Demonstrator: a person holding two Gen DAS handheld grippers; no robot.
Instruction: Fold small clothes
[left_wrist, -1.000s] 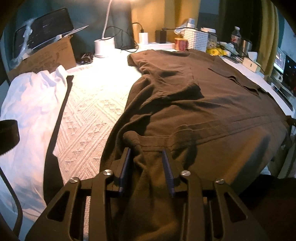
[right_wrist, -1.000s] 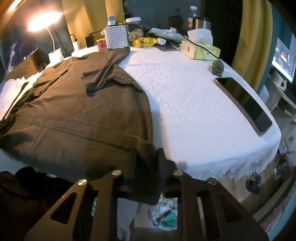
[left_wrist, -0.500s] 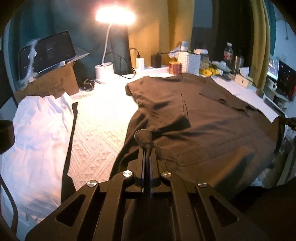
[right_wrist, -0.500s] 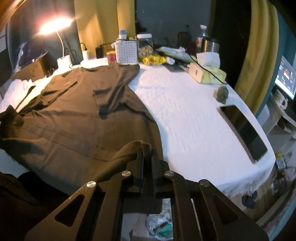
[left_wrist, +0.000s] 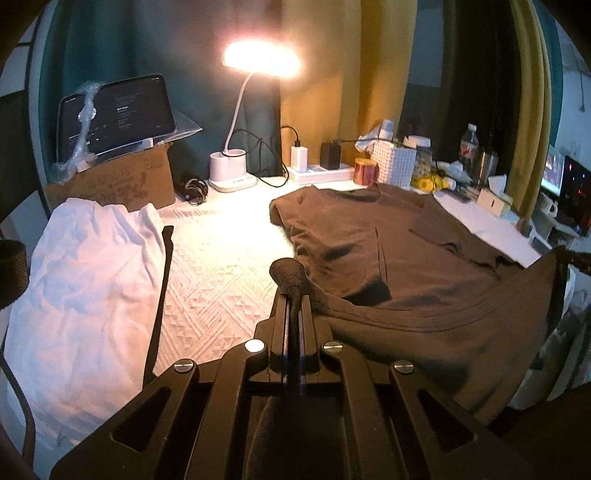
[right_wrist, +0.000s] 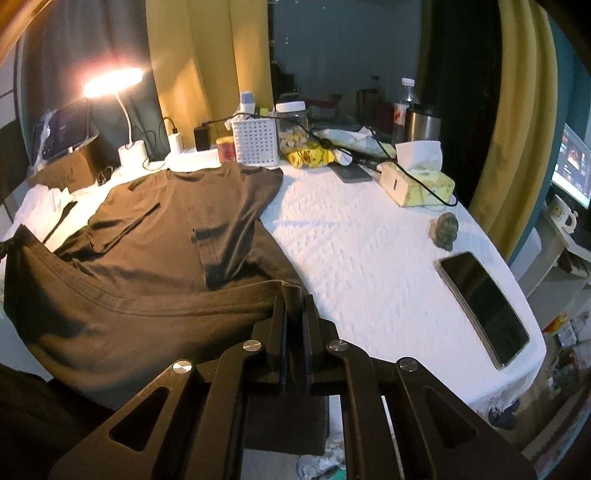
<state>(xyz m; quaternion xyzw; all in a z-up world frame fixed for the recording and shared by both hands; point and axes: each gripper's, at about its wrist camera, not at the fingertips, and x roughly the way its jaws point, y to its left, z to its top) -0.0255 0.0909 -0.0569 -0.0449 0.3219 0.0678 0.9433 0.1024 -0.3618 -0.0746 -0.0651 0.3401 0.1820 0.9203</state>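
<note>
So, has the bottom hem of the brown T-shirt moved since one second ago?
Yes. The hem, flat before, is now lifted off the white tablecloth toward the desk lamp.

No legible text anywhere: tablet screen (left_wrist: 116, 114) lines and cardboard box (left_wrist: 122, 181) print both too blurred to read.

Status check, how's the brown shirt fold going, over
Left gripper and right gripper both shut on brown shirt hem corners. Hem lifted, body flat on table. Phone lies clear to the right.
</note>
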